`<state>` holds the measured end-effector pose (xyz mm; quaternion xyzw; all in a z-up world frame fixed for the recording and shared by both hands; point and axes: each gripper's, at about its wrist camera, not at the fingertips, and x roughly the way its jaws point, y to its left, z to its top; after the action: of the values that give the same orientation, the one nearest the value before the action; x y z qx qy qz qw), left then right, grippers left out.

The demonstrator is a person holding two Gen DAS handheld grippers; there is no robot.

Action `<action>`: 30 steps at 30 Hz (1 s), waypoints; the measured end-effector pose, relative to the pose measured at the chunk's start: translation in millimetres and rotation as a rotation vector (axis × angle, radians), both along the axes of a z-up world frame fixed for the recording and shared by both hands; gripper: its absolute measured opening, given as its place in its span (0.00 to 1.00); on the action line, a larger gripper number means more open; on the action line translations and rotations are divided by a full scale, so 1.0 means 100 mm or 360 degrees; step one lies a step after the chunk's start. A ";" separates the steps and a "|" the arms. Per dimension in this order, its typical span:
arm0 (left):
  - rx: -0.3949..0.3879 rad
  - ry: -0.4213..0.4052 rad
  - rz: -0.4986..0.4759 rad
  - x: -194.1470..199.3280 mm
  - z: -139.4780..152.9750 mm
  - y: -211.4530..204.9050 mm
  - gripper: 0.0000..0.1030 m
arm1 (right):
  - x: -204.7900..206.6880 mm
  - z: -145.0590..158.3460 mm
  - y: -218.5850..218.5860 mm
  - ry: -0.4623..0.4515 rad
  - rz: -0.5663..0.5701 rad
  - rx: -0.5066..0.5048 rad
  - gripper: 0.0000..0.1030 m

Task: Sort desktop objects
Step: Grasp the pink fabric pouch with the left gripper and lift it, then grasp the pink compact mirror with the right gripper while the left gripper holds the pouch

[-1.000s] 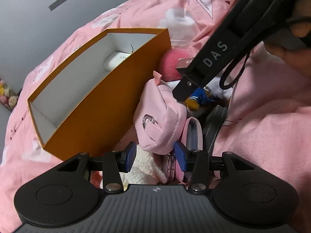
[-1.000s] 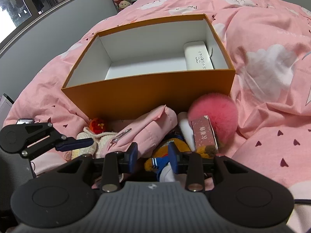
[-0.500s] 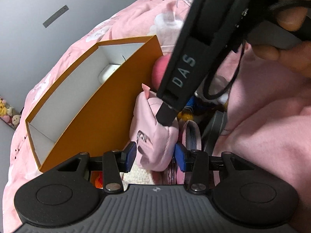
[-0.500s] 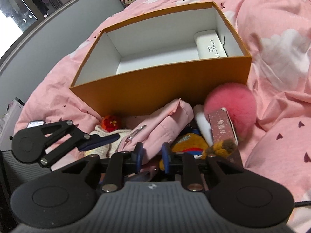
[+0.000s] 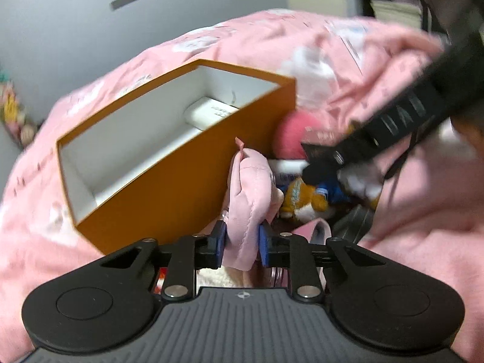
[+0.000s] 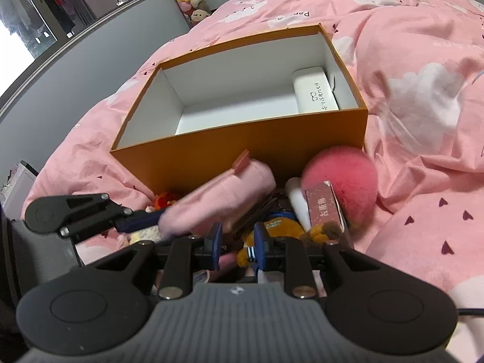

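My left gripper [image 5: 242,242] is closing, and its blue pads pinch the lower end of a soft pink pouch [image 5: 248,187]. The pouch stands up against the orange box [image 5: 169,187]. In the right wrist view the pouch [image 6: 217,199] hangs blurred from the left gripper [image 6: 145,219], in front of the box [image 6: 242,151]. My right gripper [image 6: 236,242] sits low in the pile, jaws narrow and opening slightly. An orange and blue plush toy [image 6: 281,227] lies against its right pad, an edge of it between the pads. A white case [image 6: 316,92] lies inside the box.
A pink fluffy ball [image 6: 348,169], a small dark red carton [image 6: 322,208] and a white tube [image 6: 298,199] lie right of the pouch. A small red toy [image 6: 165,201] sits by the box's front wall. Everything rests on a rumpled pink quilt [image 6: 423,121].
My left gripper's pads have come together on the pink pouch and raised it off the pile. My right gripper's jaws have narrowed over the plush toy.
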<state>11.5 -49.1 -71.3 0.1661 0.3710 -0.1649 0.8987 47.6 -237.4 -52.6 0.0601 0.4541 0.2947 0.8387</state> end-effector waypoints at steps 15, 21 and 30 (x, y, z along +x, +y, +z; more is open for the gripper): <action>-0.0365 0.0096 0.0288 -0.03 0.61 0.56 0.23 | -0.09 -0.22 0.23 0.0276 0.0232 -0.0017 0.53; -0.0384 0.0098 0.0333 -0.01 0.60 0.62 0.23 | -0.04 -0.33 0.34 0.0369 0.0249 0.0009 0.52; -0.0408 0.0090 0.0339 -0.01 0.62 0.64 0.23 | -0.08 -0.36 0.47 0.0390 0.0306 0.0013 0.17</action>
<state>10.5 14.5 -9.7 0.0052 0.3875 -0.1192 0.9141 39.9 -190.3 -88.9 0.0551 0.5554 0.3661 0.7447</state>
